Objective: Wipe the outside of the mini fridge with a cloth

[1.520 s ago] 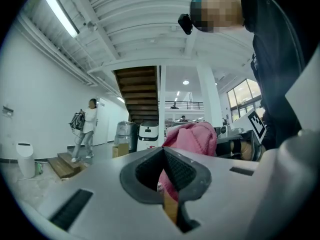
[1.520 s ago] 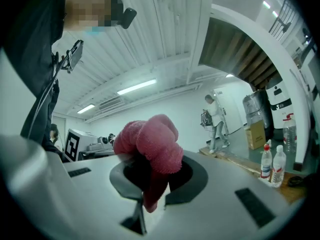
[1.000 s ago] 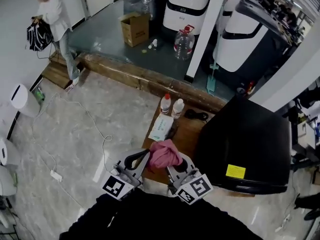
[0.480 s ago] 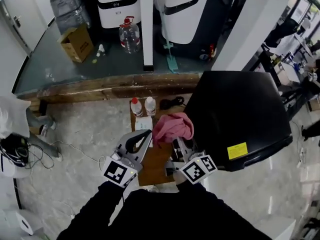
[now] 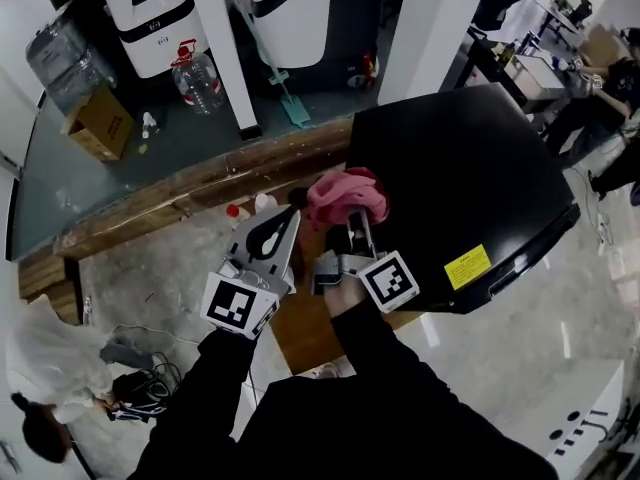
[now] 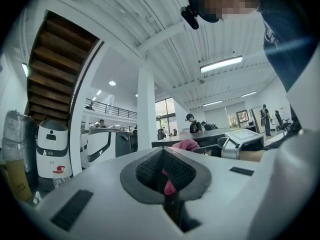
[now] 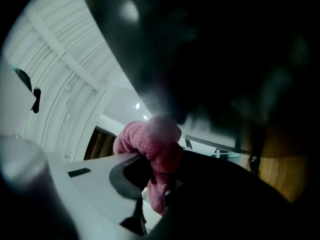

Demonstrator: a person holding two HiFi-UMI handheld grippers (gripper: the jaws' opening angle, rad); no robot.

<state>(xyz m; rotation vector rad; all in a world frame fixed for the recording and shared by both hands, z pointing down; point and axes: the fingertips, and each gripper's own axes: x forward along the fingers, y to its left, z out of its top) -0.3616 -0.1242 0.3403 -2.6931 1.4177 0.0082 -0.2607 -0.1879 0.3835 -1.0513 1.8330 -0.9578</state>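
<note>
The black mini fridge (image 5: 470, 178) stands at right in the head view, with a yellow sticker on its top. A pink cloth (image 5: 345, 196) bunches at the fridge's upper left edge. My right gripper (image 5: 352, 223) is shut on the cloth, which hangs between its jaws (image 7: 155, 184) with the dark fridge (image 7: 225, 59) close ahead. My left gripper (image 5: 290, 218) sits just left of the cloth with its jaws together. In the left gripper view a scrap of pink shows nipped between the left gripper's (image 6: 167, 176) pads, and the rest of the cloth (image 6: 187, 145) lies beyond.
A low wooden table (image 5: 300, 338) lies under my arms, with two bottles (image 5: 262, 203) at its far end. Beyond a wooden ledge (image 5: 170, 208) stand a water jug (image 5: 197, 68), a cardboard box (image 5: 100, 123), a white pillar (image 5: 228, 48) and white machines. A person (image 5: 60, 378) crouches lower left.
Both grippers have carried the pink cloth up and right, from over the wooden table to the fridge's left edge. The head view has swung round.
</note>
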